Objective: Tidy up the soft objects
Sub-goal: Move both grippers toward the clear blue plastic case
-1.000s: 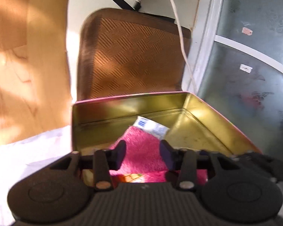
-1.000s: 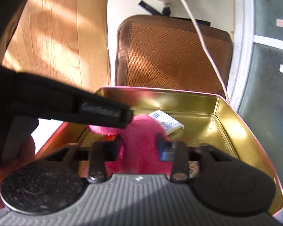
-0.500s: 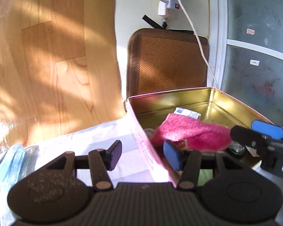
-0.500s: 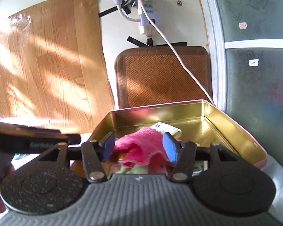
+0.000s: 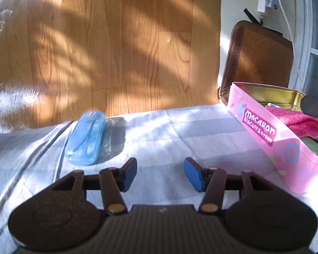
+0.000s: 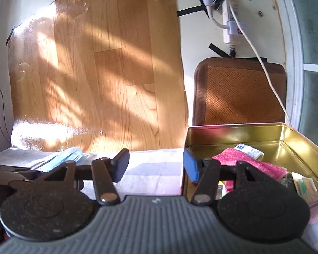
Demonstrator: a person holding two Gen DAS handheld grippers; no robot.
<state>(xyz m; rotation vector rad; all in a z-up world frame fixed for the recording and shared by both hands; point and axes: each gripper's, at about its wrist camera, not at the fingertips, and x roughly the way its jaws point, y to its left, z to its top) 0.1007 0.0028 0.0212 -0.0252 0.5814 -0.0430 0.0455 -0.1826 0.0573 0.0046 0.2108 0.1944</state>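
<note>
While both claws hung apart and empty, the blue pack (image 5: pixel 85 137) lay lengthwise ahead-left of the left claw (image 5: pixel 160 173), the nearer one; the right claw (image 6: pixel 155 165) pointed beside the tin (image 6: pixel 303 139).

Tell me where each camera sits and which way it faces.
Left wrist: rides the left gripper, looking along its open, empty jaws over the white cloth at a blue plastic packet; pink biscuit tin at right.
Right wrist: rides the right gripper, facing the wood-pattern backdrop; its open jaws straddle the tin's near corner.
Shared: tin, pink towel, packet, backdrop, brown woven cushion.
</note>
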